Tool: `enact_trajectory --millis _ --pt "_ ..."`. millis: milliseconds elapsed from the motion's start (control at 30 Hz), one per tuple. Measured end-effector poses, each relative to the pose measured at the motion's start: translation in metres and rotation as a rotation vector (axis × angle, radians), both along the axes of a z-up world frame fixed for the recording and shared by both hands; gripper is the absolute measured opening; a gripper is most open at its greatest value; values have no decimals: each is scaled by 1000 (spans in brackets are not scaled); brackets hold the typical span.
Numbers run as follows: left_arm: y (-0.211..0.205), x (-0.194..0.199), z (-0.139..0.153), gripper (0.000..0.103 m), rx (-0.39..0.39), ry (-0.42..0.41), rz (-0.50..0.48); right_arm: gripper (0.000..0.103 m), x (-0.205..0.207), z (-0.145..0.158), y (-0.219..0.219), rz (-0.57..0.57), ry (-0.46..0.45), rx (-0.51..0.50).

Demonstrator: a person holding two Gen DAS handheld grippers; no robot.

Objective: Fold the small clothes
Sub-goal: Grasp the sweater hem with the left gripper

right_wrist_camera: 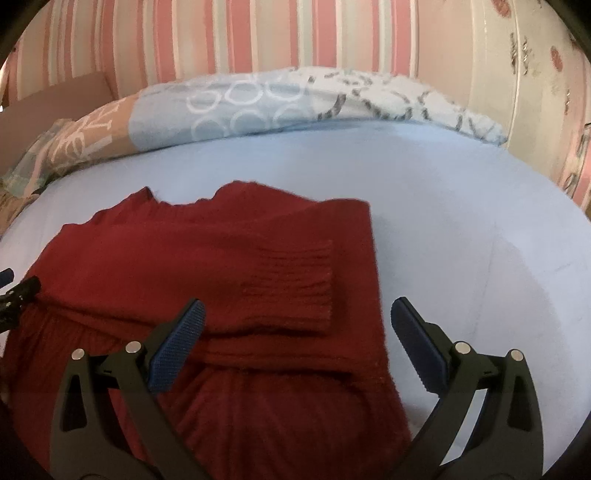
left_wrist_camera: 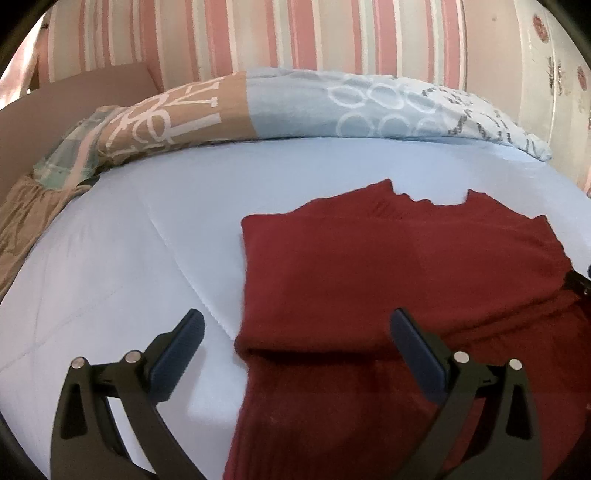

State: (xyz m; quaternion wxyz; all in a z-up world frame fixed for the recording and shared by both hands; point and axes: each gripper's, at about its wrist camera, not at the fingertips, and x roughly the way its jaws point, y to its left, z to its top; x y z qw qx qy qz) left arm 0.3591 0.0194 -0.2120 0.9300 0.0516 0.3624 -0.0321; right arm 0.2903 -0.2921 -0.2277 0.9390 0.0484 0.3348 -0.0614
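A dark red knit sweater (left_wrist_camera: 388, 266) lies flat on the light blue bed sheet (left_wrist_camera: 129, 258), both sleeves folded in over the body. In the right wrist view the sweater (right_wrist_camera: 221, 258) shows a ribbed cuff (right_wrist_camera: 295, 280) lying on top. My left gripper (left_wrist_camera: 295, 325) is open and empty over the sweater's left edge, near its lower part. My right gripper (right_wrist_camera: 295, 314) is open and empty over the sweater's right edge, just below the cuff. Part of the right gripper shows at the right edge of the left wrist view (left_wrist_camera: 578, 280).
A patterned blue and brown duvet (left_wrist_camera: 277, 99) is bunched along the far side of the bed. A striped pink wall (left_wrist_camera: 258, 33) stands behind it. A brown box (left_wrist_camera: 81, 96) sits at the far left. Bare sheet (right_wrist_camera: 480, 240) lies right of the sweater.
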Motion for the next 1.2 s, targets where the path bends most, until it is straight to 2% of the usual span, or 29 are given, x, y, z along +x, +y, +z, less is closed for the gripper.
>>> enact_trajectory --millis 133,233,400,533,667,733,867,1000,1200 --pt "-1 -25 13 101 26 19 -17 100 -30 25 3 21 -33 40" --pt "4 -58 19 101 -5 35 -22 100 -59 30 9 50 -10 39" --pt "12 -126 21 101 16 37 7 100 -113 22 23 103 29 -42" --pt "18 -180 15 101 -15 71 -7 100 -156 17 35 136 62 -91" --pt "23 -218 12 101 -4 131 2 100 -193 22 48 134 62 -128" --pt "26 -235 15 101 -26 142 -8 100 -208 25 53 142 60 -131" --pt "34 -265 20 101 -22 148 15 100 -235 31 60 141 52 -155" --pt "47 -292 18 101 -86 186 -3 100 -262 36 64 131 20 -163" --pt "50 -307 5 101 -169 242 -36 100 -279 34 60 120 23 -148"
